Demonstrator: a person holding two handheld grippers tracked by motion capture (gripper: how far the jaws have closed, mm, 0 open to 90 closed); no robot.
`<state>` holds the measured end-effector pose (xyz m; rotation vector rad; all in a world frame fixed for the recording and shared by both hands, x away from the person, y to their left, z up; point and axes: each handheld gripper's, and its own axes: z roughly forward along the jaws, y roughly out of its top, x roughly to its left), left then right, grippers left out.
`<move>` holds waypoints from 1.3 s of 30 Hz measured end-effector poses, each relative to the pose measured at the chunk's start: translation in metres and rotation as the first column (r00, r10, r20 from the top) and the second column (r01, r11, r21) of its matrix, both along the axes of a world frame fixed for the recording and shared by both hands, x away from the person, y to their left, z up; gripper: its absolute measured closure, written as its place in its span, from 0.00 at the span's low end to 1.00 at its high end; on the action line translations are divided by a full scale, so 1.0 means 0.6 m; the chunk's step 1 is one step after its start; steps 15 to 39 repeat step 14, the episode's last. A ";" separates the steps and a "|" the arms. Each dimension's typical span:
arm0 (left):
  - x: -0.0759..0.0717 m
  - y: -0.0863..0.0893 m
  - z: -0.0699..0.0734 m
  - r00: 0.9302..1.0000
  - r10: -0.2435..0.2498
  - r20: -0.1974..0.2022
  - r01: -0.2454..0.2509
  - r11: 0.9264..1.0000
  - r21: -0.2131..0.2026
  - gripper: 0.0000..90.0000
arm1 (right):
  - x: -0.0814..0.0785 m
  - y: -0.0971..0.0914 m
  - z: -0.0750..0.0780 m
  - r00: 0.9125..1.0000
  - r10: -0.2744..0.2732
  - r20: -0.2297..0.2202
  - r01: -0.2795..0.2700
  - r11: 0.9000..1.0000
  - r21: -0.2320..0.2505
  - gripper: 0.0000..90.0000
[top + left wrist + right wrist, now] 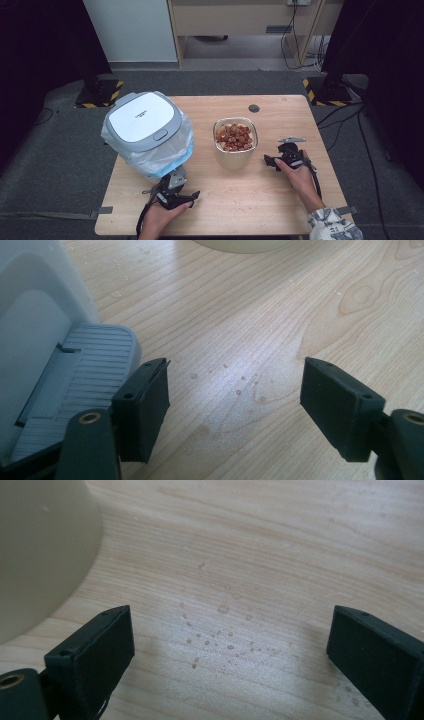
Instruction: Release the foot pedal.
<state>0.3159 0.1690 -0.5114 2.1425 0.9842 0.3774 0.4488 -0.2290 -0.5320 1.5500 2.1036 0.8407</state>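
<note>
A pedal bin (144, 125) with a white lid and a clear bag liner stands on the left of the wooden table (240, 200). A cream container (235, 141) of brown and red food pieces sits at the middle. My left gripper (175, 192) rests near the front edge, just in front of the bin. In the left gripper view it (232, 395) is open over bare wood, with the bin's ribbed grey pedal (85, 365) beside its left jaw. My right gripper (282, 155) lies right of the container. It (230, 650) stands open with nothing between its jaws, and the container's wall (40, 545) is at the left.
A small dark round mark (254, 108) sits near the table's far edge. Small dried droplets (220, 635) speckle the wood. Black stands with striped bases (322, 90) flank the table on the grey floor, and cables (345, 120) trail at the right.
</note>
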 end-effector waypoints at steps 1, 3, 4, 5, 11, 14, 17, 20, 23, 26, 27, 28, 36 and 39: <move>0.000 0.000 0.000 1.000 0.000 0.000 0.000 1.000 0.000 0.29 | 0.000 0.002 -0.003 1.000 -0.003 0.002 0.003 1.000 -0.006 0.06; 0.000 0.000 0.000 1.000 -0.001 0.002 0.001 1.000 -0.002 0.29 | 0.000 0.005 -0.005 1.000 -0.003 0.013 0.003 1.000 -0.019 0.05; 0.000 0.000 0.000 1.000 -0.001 0.001 0.001 1.000 -0.002 0.29 | 0.000 0.008 -0.006 1.000 -0.003 0.021 0.004 1.000 -0.026 0.05; 0.000 -0.001 0.000 1.000 -0.001 -0.001 0.001 1.000 -0.001 0.29 | -0.001 0.015 -0.010 0.999 -0.016 0.044 0.018 0.999 -0.028 0.03; 0.000 -0.001 0.000 1.000 -0.002 -0.001 0.002 1.000 -0.001 0.29 | -0.015 0.037 -0.013 0.998 -0.002 0.059 0.004 1.000 -0.023 0.01; 0.000 -0.001 0.000 1.000 -0.003 -0.001 0.003 1.000 -0.001 0.29 | -0.015 0.037 -0.014 0.998 -0.006 0.059 0.007 1.000 -0.023 0.01; 0.000 -0.001 0.000 1.000 -0.003 -0.001 0.003 1.000 -0.001 0.29 | -0.015 0.037 -0.014 0.998 -0.006 0.059 0.007 1.000 -0.023 0.01; 0.000 -0.001 0.000 1.000 -0.003 -0.001 0.003 1.000 -0.001 0.29 | -0.015 0.037 -0.014 0.998 -0.006 0.059 0.007 1.000 -0.023 0.01; 0.000 -0.001 0.000 1.000 -0.003 -0.001 0.003 1.000 -0.001 0.29 | -0.015 0.037 -0.014 0.998 -0.006 0.059 0.007 1.000 -0.023 0.01; 0.000 -0.001 0.000 1.000 -0.003 -0.001 0.003 1.000 -0.001 0.29 | -0.015 0.037 -0.014 0.998 -0.006 0.059 0.007 1.000 -0.023 0.01; 0.000 -0.001 0.000 1.000 -0.003 -0.001 0.003 1.000 -0.001 0.29 | -0.015 0.037 -0.014 0.998 -0.006 0.059 0.007 1.000 -0.023 0.01; 0.000 -0.001 0.000 1.000 -0.003 -0.001 0.003 1.000 -0.001 0.29 | -0.015 0.037 -0.014 0.998 -0.006 0.059 0.007 1.000 -0.023 0.01; 0.000 -0.001 0.000 1.000 -0.003 -0.001 0.003 1.000 -0.001 0.29 | -0.015 0.037 -0.014 0.998 -0.006 0.059 0.007 1.000 -0.023 0.01; 0.000 -0.001 0.000 1.000 -0.003 -0.001 0.003 1.000 -0.001 0.29 | -0.015 0.037 -0.014 0.998 -0.006 0.059 0.007 1.000 -0.023 0.01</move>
